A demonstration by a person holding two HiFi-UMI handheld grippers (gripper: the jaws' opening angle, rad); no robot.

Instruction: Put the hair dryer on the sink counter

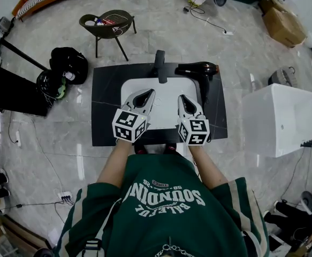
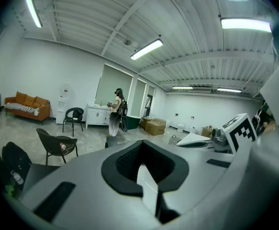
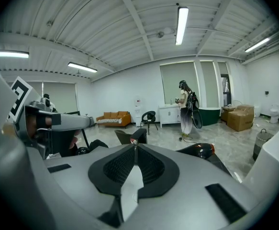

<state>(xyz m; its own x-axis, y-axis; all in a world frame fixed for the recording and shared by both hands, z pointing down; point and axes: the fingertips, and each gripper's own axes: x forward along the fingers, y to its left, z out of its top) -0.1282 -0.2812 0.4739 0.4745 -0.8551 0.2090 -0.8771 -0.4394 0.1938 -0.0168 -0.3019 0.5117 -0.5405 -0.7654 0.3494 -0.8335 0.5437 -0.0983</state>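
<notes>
Left gripper [image 1: 149, 93] and right gripper [image 1: 183, 98] pinched closed, empty; hair dryer [image 1: 197, 68] seemingly near sink counter [image 1: 105, 106] edge, so my stray right swing could knock it off.

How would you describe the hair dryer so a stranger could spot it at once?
Find the black counter with the white sink. The hair dryer lies at its far right corner, beside the faucet. Unlike the upright faucet, it lies flat and has an orange ring.
</notes>
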